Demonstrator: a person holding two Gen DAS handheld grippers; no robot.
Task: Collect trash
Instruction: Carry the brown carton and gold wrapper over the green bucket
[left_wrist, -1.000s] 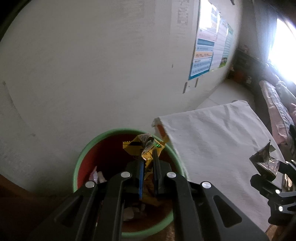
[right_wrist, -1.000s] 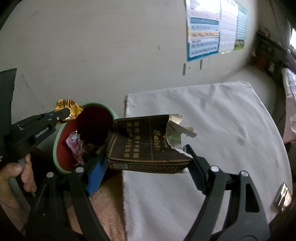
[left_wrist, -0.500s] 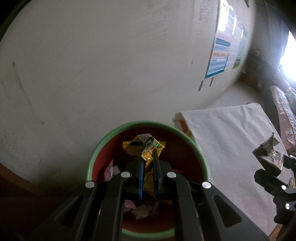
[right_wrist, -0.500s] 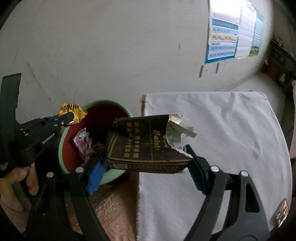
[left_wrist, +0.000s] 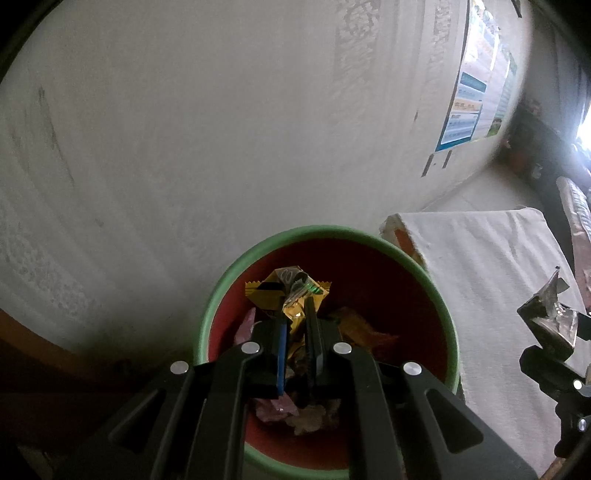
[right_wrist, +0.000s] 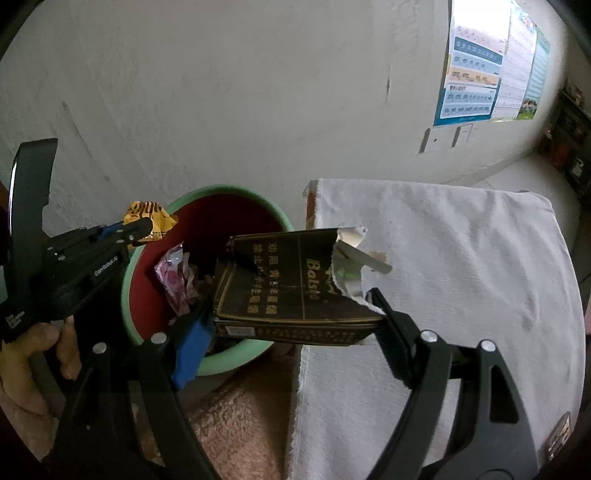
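My left tool (left_wrist: 295, 328), nearly shut, pinches a yellow snack wrapper (left_wrist: 286, 291) above the green-rimmed trash bin (left_wrist: 439, 306), ready to drop. My right tool (right_wrist: 291, 325), spread wide, clamps a torn black cigarette carton (right_wrist: 288, 284) by the bin's edge, beside the white-covered bench (right_wrist: 461, 258).

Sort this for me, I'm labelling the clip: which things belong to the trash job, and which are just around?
Job:
- yellow wrapper, pinched in left claw
- torn dark carton, held in right claw
- green bin

Just around:
- wall poster
- white cloth
- pink towel
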